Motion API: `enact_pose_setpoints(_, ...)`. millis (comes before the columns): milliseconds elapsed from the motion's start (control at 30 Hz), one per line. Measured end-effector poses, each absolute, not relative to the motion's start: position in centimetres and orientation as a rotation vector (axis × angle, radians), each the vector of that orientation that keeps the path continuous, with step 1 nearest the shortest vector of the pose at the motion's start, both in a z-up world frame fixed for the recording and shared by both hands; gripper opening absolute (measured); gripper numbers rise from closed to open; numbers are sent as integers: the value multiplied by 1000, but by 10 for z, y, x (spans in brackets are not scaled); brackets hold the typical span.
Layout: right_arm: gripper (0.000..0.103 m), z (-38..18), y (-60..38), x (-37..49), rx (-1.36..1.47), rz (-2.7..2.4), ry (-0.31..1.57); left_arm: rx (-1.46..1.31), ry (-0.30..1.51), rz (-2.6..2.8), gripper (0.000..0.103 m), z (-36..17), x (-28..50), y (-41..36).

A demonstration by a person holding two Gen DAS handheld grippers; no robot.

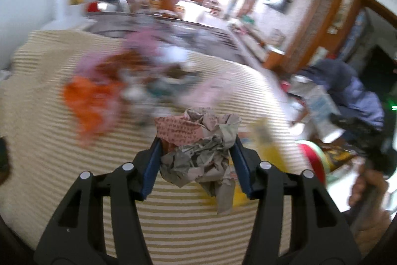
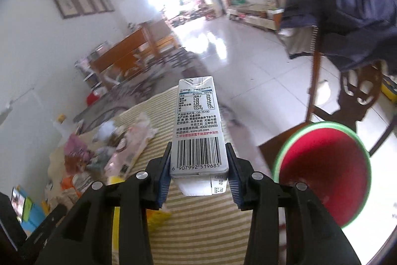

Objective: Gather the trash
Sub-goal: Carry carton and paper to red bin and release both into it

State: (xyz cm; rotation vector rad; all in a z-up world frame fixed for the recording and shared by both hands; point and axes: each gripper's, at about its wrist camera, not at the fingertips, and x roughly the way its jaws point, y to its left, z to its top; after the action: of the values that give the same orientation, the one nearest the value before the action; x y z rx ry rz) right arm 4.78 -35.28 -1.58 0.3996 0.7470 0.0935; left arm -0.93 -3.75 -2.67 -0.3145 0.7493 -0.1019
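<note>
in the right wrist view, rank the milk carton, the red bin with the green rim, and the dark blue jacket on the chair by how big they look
1. Dark blue jacket and red bin: they look about alike, so no ranking between them.
2. Milk carton: smallest, though it sits nearest the camera in the right gripper, so its real size is unsure.

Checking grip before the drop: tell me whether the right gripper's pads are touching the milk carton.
Touching. The right wrist view shows the right gripper with both blue pads pressed against the sides of the milk carton, which is held lifted above the striped cloth.
</note>
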Motion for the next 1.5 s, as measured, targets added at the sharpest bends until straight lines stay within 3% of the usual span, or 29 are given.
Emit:
enact_pose_setpoints(467,39,-46,-474,28,715,-205,775,-231,883,-584,51,-34,69,-253)
enact_pose_setpoints(600,41,-55,-486,28,770,-239,795,-209,950,-608,51,-50,84,-281)
enact_pose_setpoints(700,46,-56,-495,23,812,-285,772,-185,983,-617,58,-59,88,-295)
enact_pose_setpoints(767,55,-53,-499,19,821,-315,742,-185,993,-620,64,-62,89,-297)
enact_pose_setpoints(1133,68,-44,-485,28,788,-279,718,-192,950,-634,83,-47,72,-283)
enact_pose_setpoints(1500,72,-45,-468,41,744,-233,752,-288,893,-492,84,-36,51,-185)
